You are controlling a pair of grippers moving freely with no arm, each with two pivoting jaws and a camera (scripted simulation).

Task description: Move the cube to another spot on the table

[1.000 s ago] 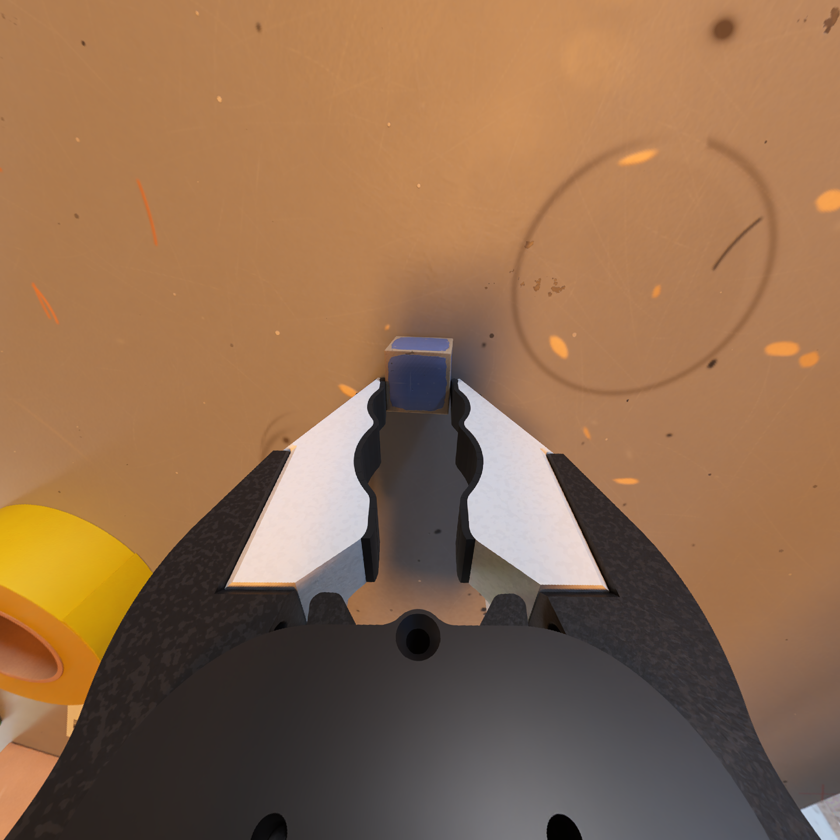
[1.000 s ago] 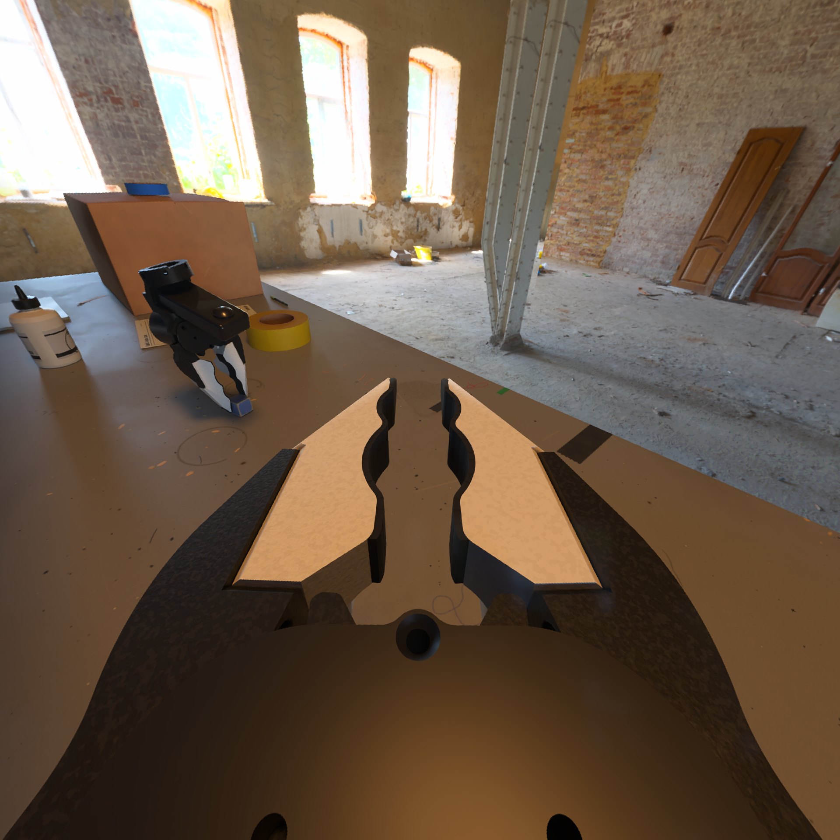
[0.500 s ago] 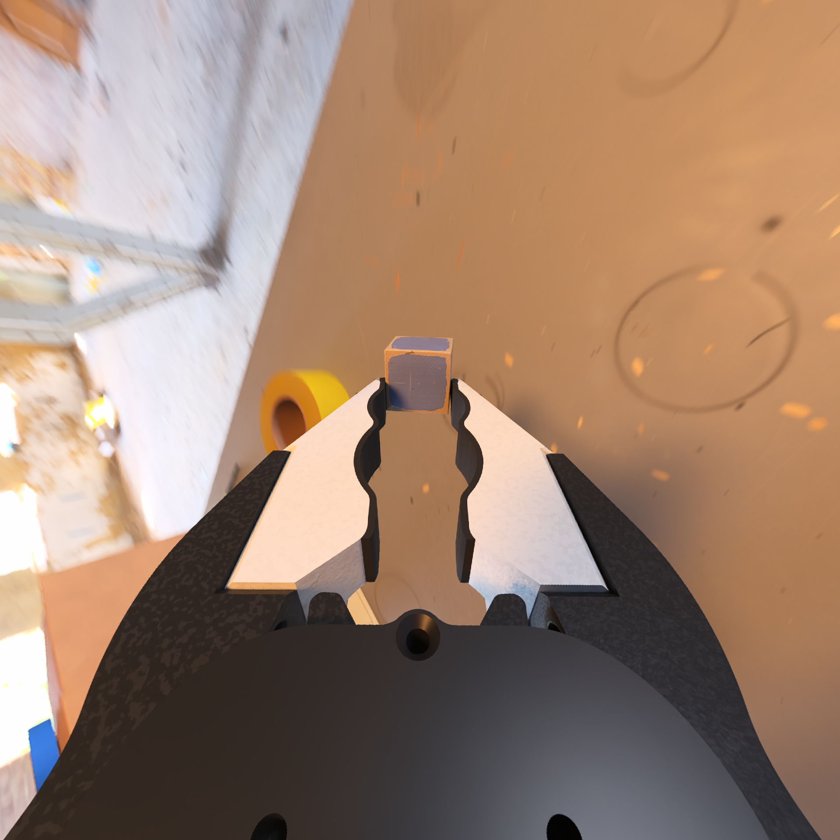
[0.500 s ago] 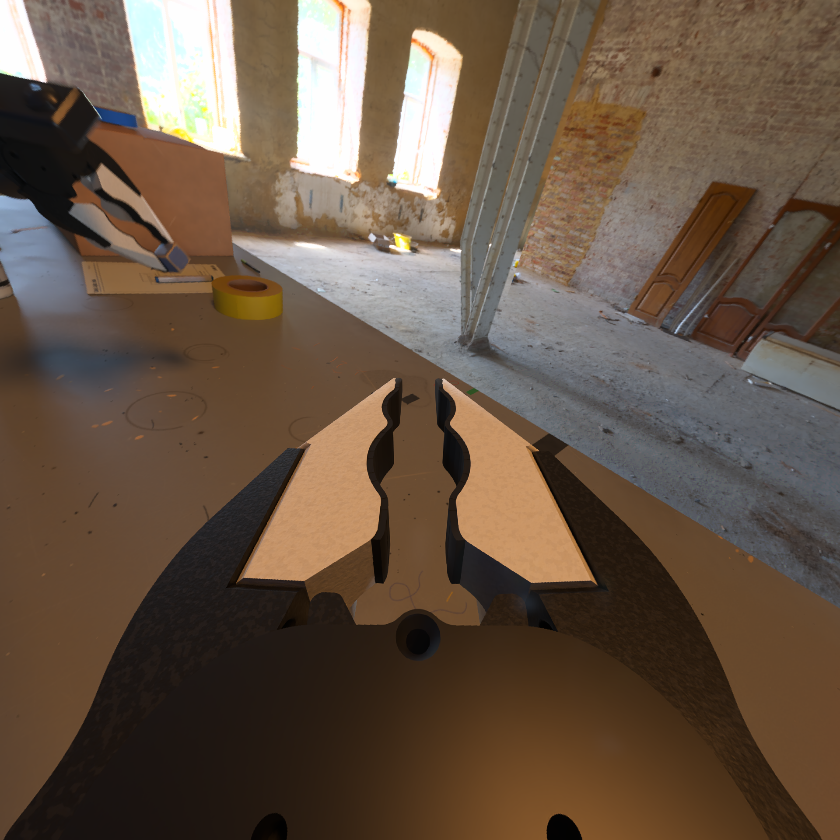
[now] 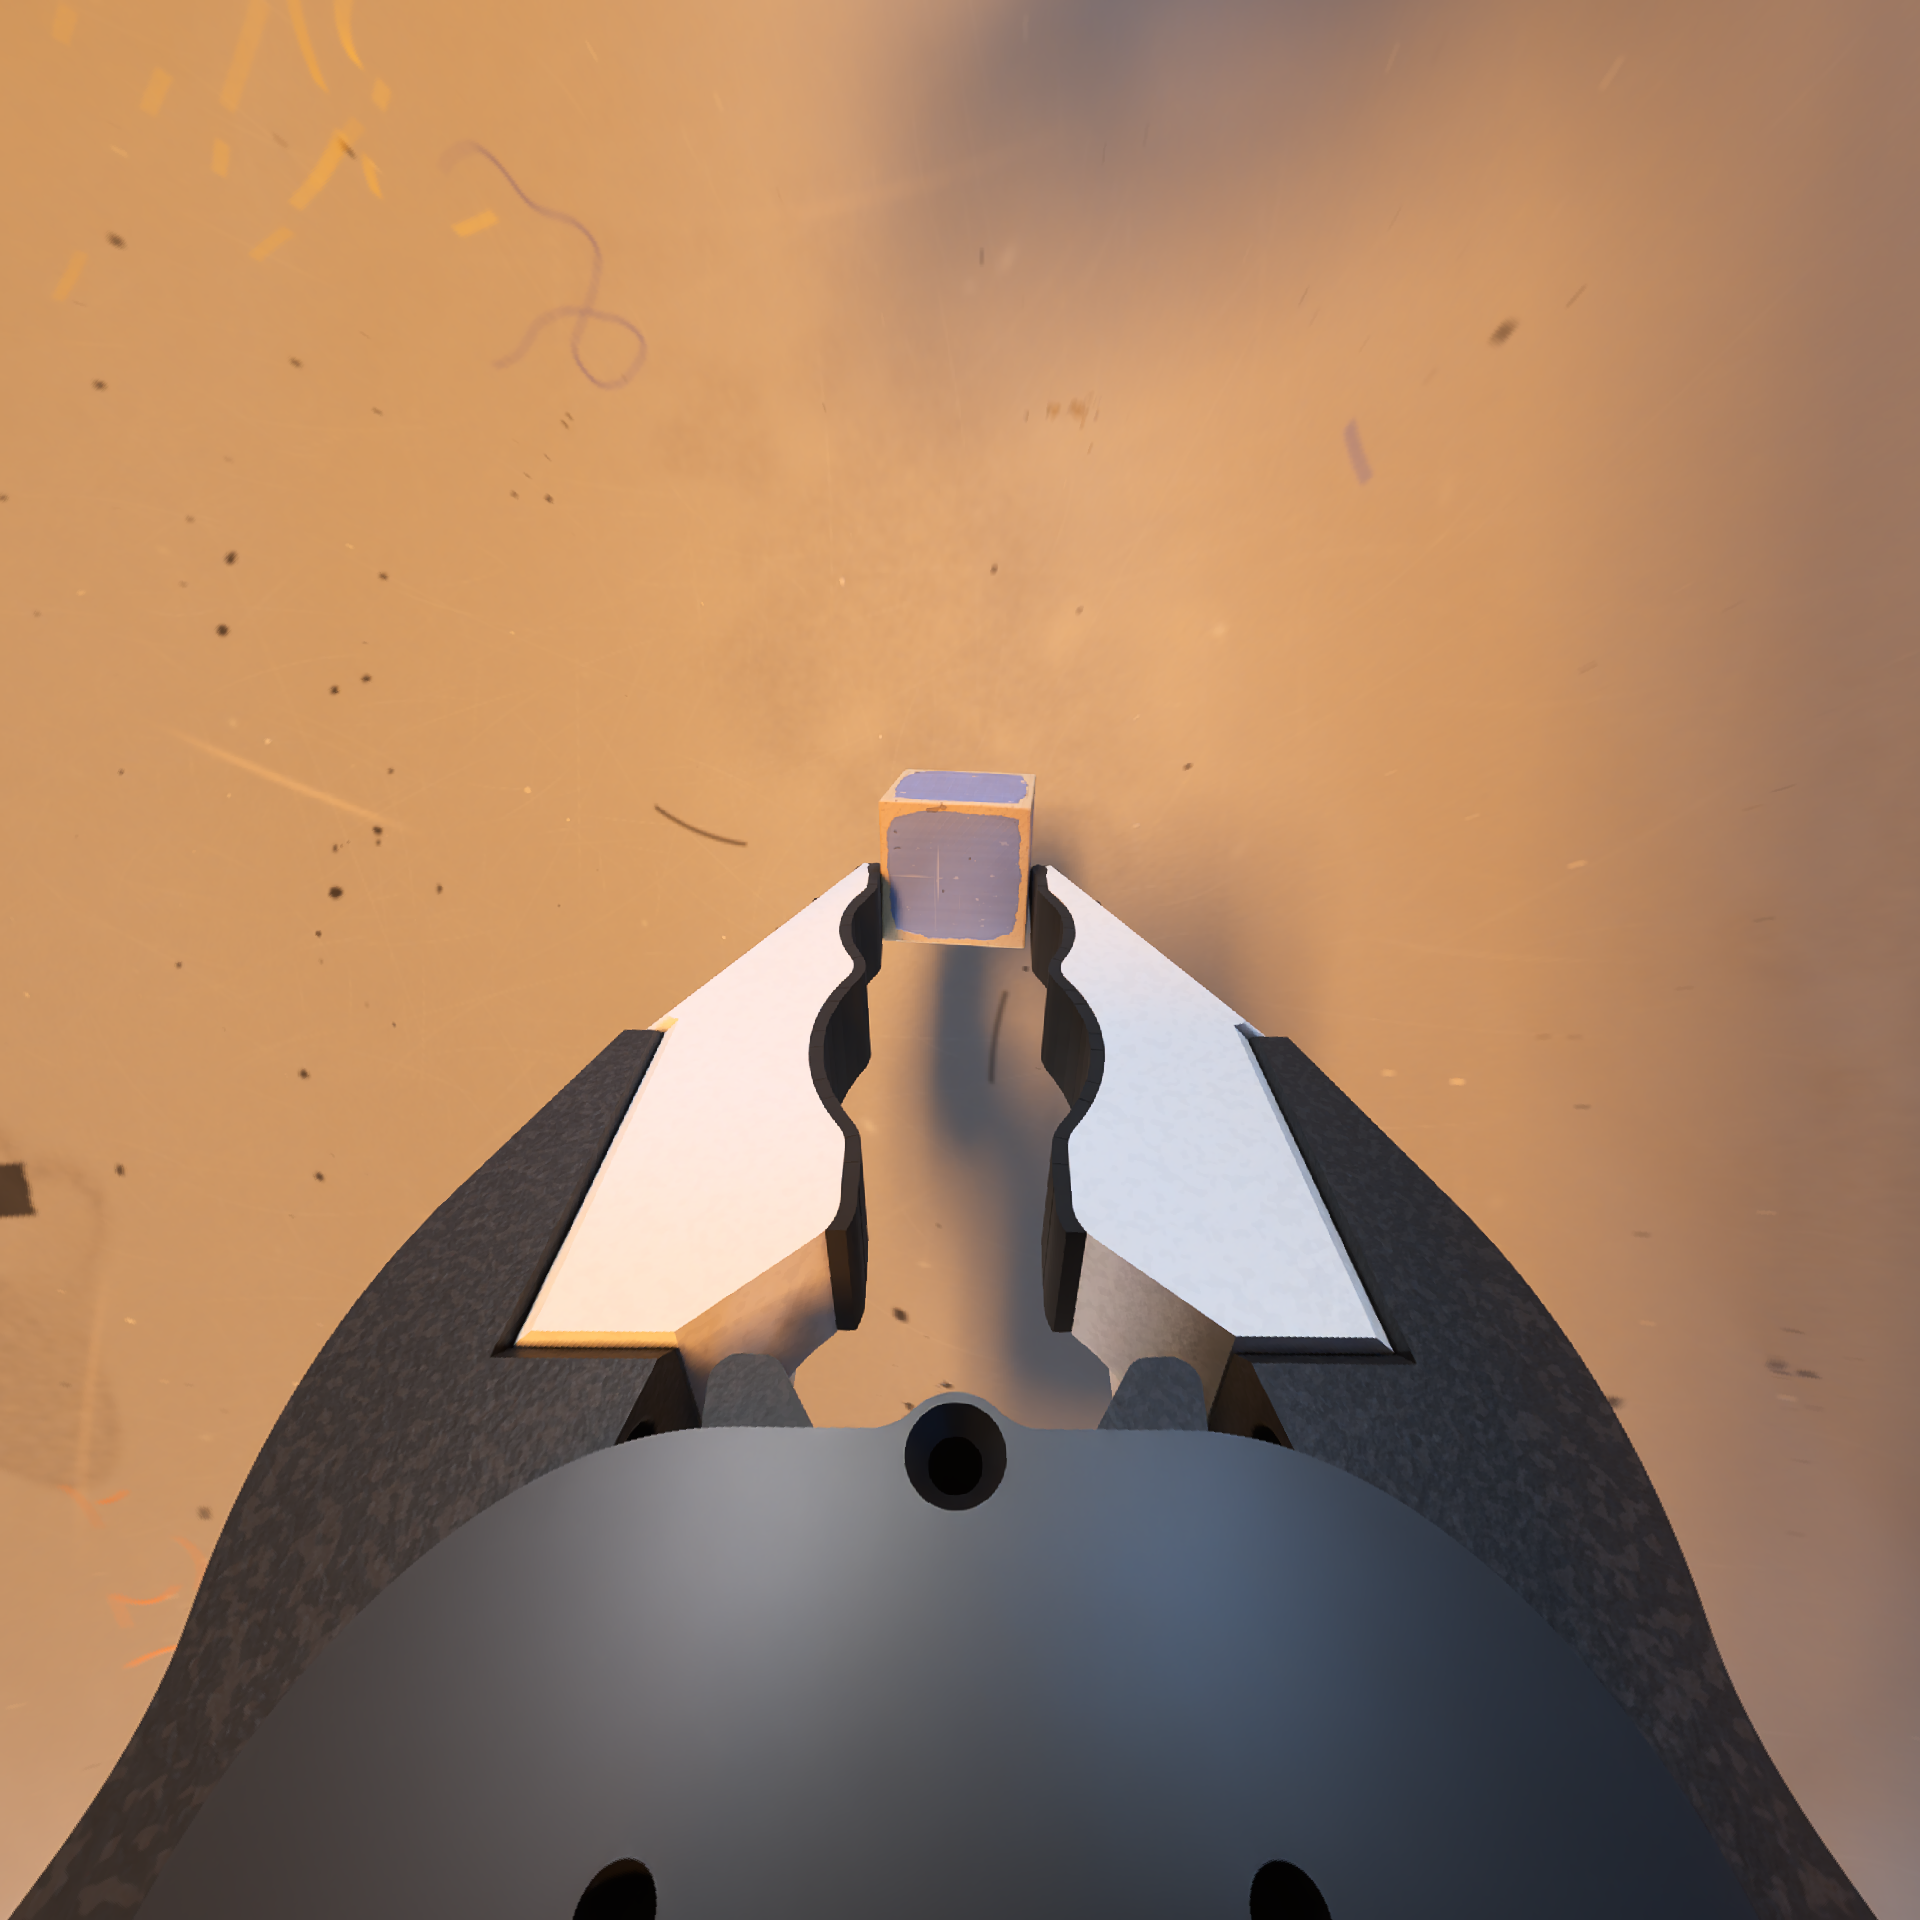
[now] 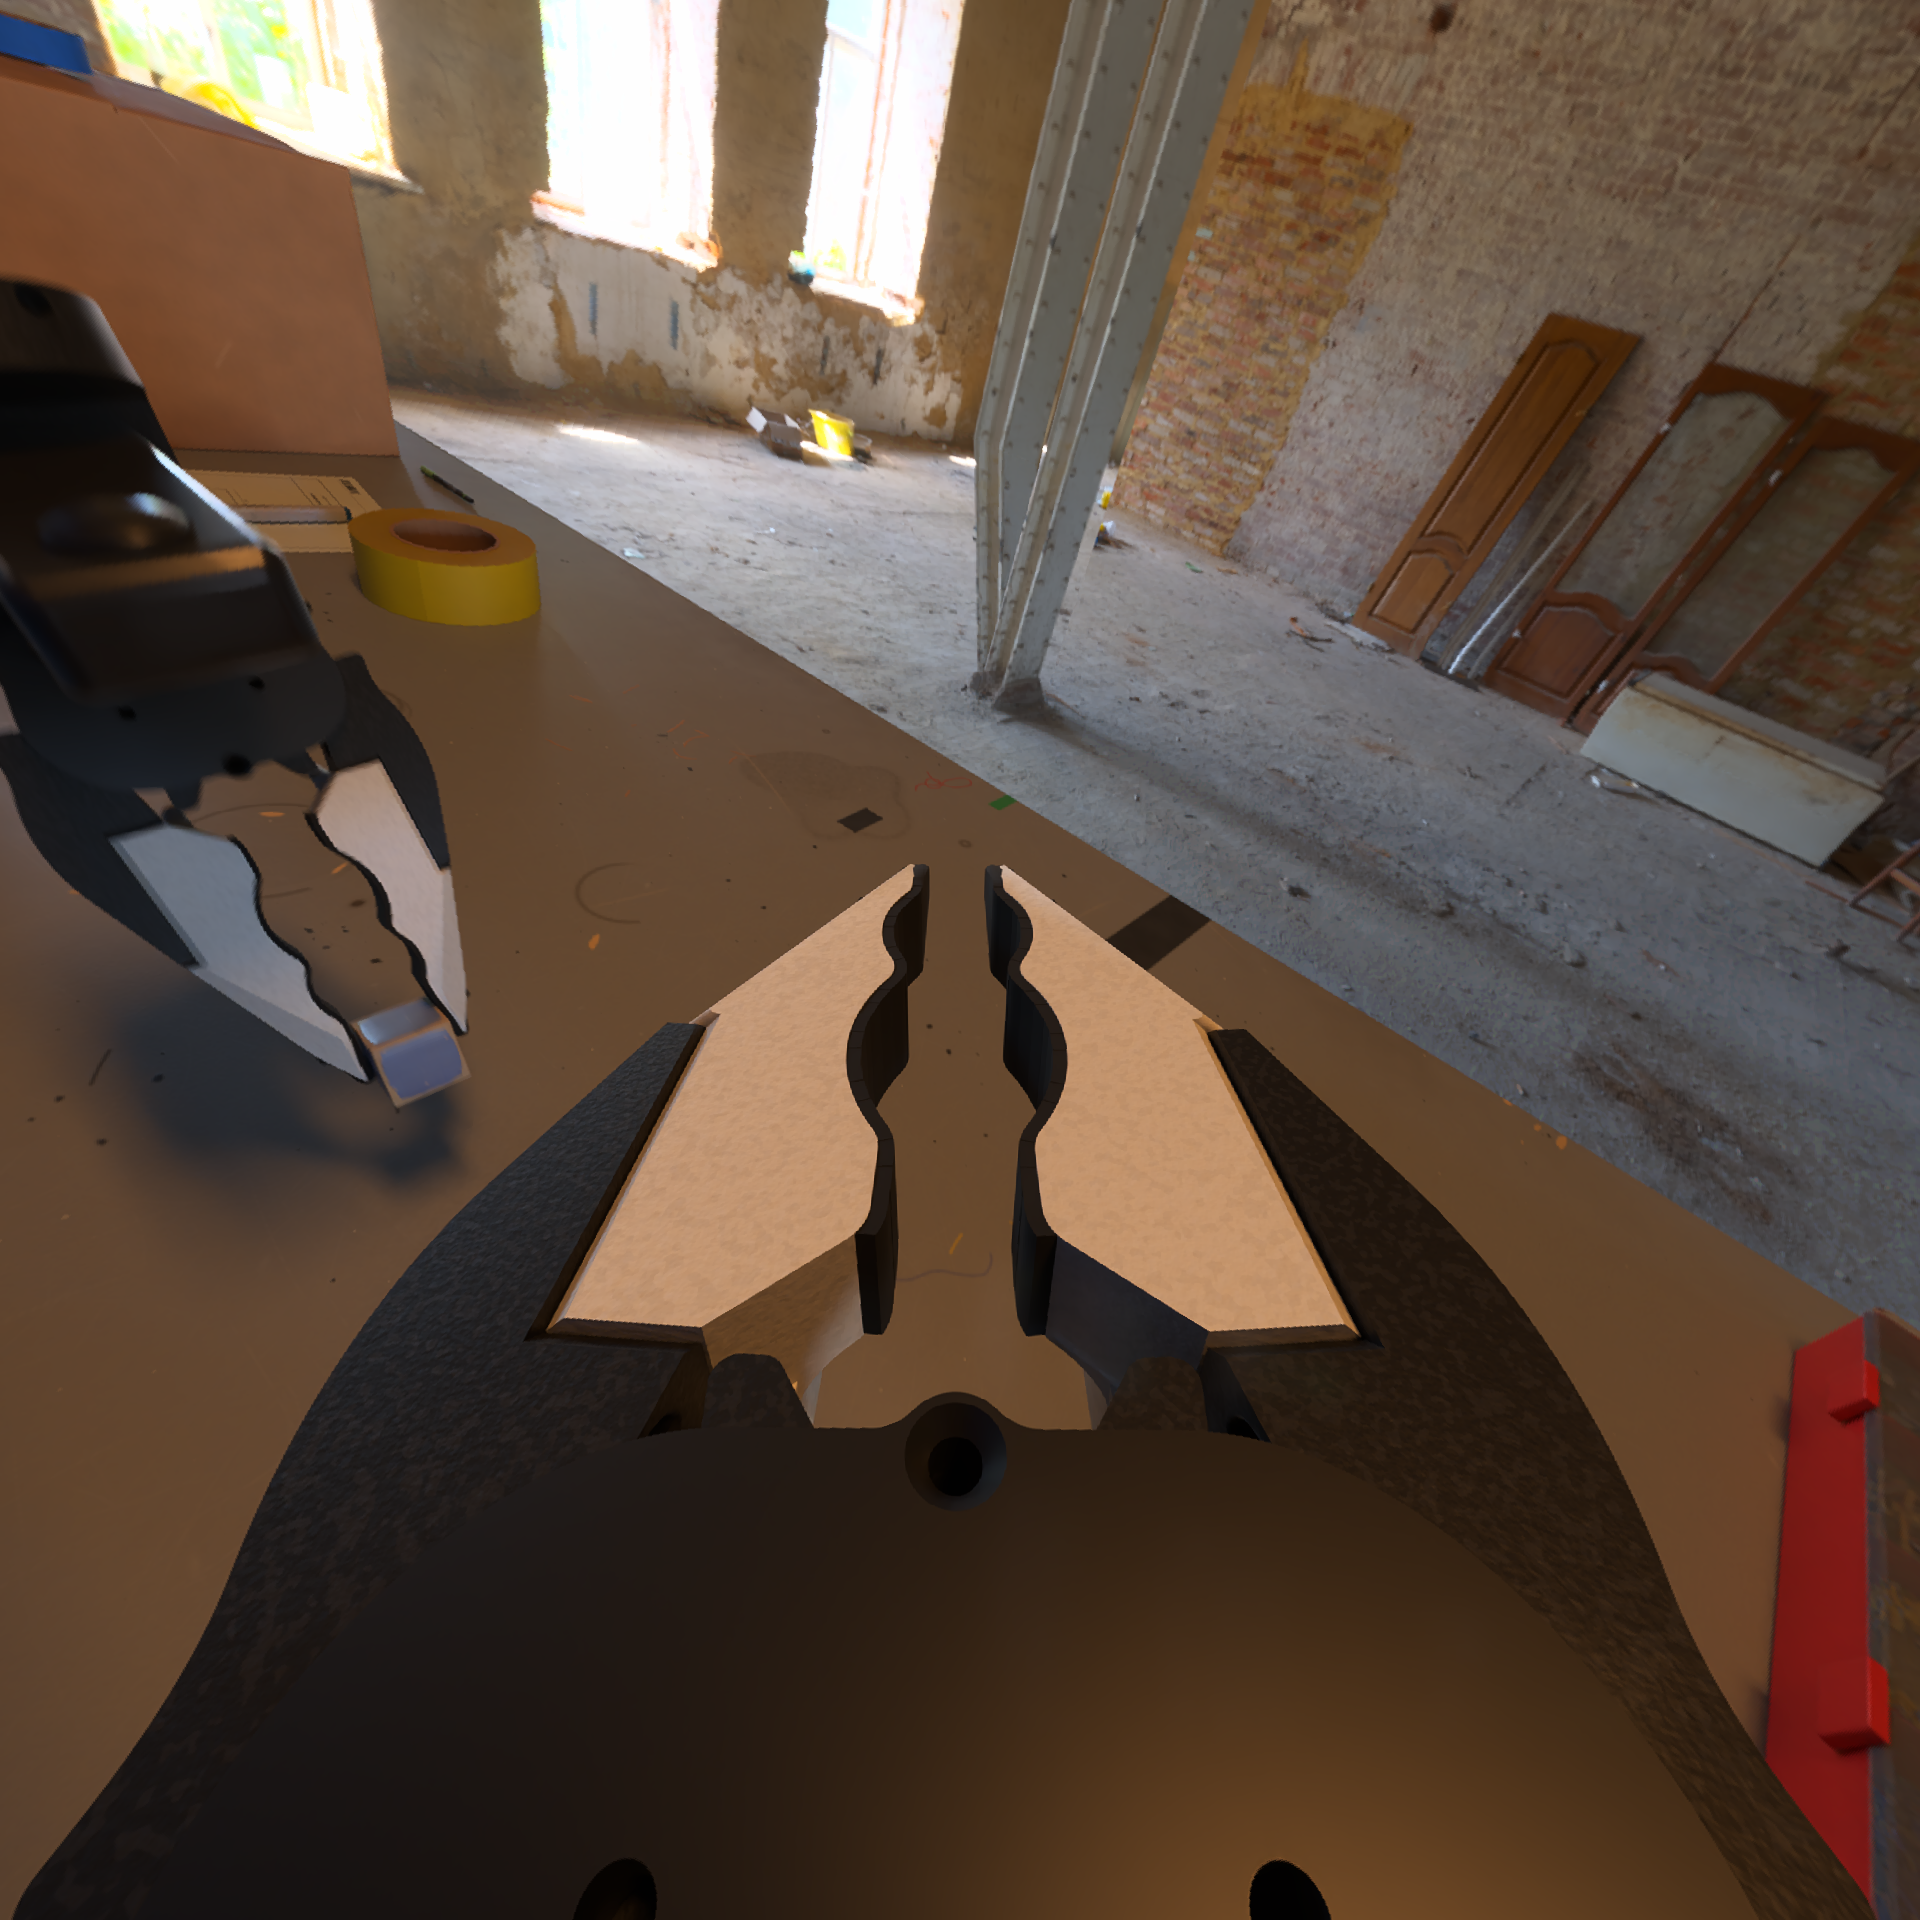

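Observation:
The cube [image 5: 956,873] has blue faces and tan edges. My left gripper [image 5: 956,885] is shut on it at the fingertips and points down at the brown table [image 5: 520,623]. In the right wrist view the left gripper [image 6: 410,1044] shows at the left, holding the cube [image 6: 416,1051] close above the table [image 6: 623,790], with a dark shadow under it. My right gripper [image 6: 956,878] is empty, hovers low over the table to the right of the cube, and its jaws are drawn together to a narrow slit.
A yellow tape roll [image 6: 447,566], a paper sheet [image 6: 301,499] and a cardboard box [image 6: 187,312] stand at the far left. The table edge [image 6: 1039,831] runs diagonally ahead, with the floor beyond. A red object [image 6: 1829,1610] lies at the right edge.
My left gripper has carried the cube up off its first spot, across the table and down beside my right gripper. The right gripper's jaws have narrowed and its view has turned slightly.

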